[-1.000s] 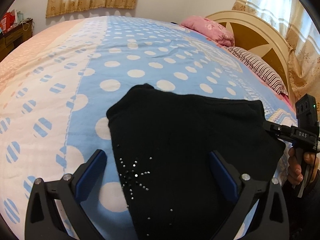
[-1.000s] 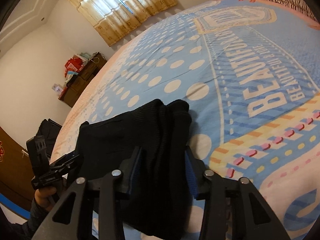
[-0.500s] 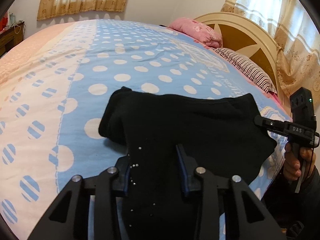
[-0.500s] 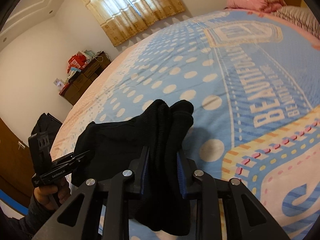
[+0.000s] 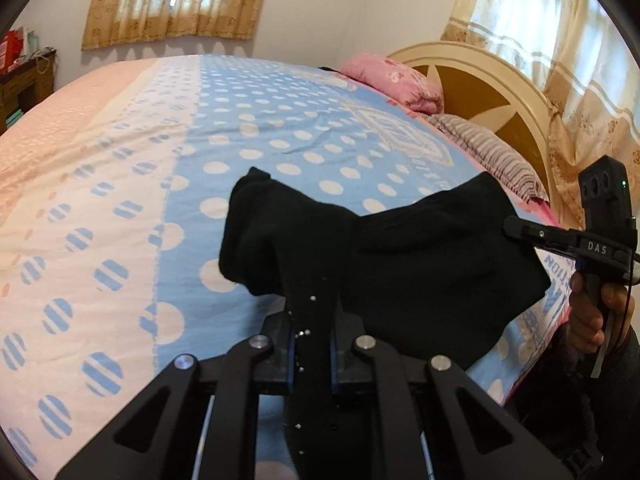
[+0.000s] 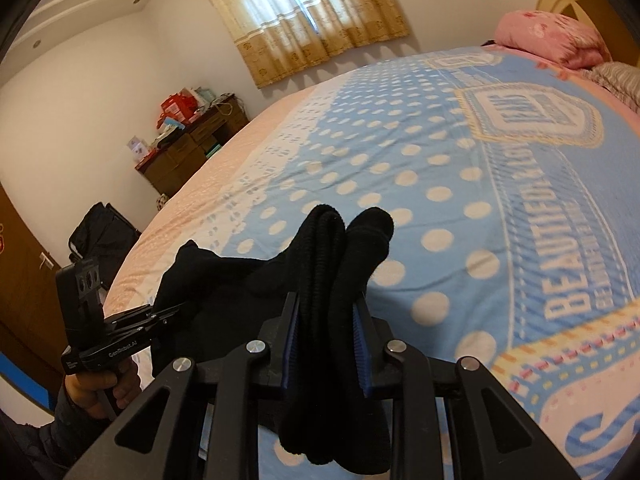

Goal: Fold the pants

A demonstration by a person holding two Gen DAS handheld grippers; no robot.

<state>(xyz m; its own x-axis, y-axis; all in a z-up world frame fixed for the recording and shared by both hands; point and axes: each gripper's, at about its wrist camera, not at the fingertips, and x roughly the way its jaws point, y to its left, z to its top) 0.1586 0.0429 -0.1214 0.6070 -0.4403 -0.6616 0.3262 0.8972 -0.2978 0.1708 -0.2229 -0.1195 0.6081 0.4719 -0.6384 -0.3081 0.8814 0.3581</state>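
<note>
The black pants, with small rhinestones near one end, hang bunched between both grippers above the dotted blue bed cover. In the left wrist view my left gripper has a fold of the fabric between its jaws, which are closing, and the pads press on it. My right gripper is shut on a thick ribbed fold of the pants. The right gripper also shows at the right edge of the left wrist view, pinching the cloth's far end. Part of the pants still rests on the bed.
A pink pillow and a striped pillow lie against the cream headboard. A wooden dresser and a black bag stand by the far wall. A person's hand holds the right gripper's handle.
My left jaws went from wide open to pinched on the fabric. Both grippers rose, and the pants lifted and bunched up off the bed.
</note>
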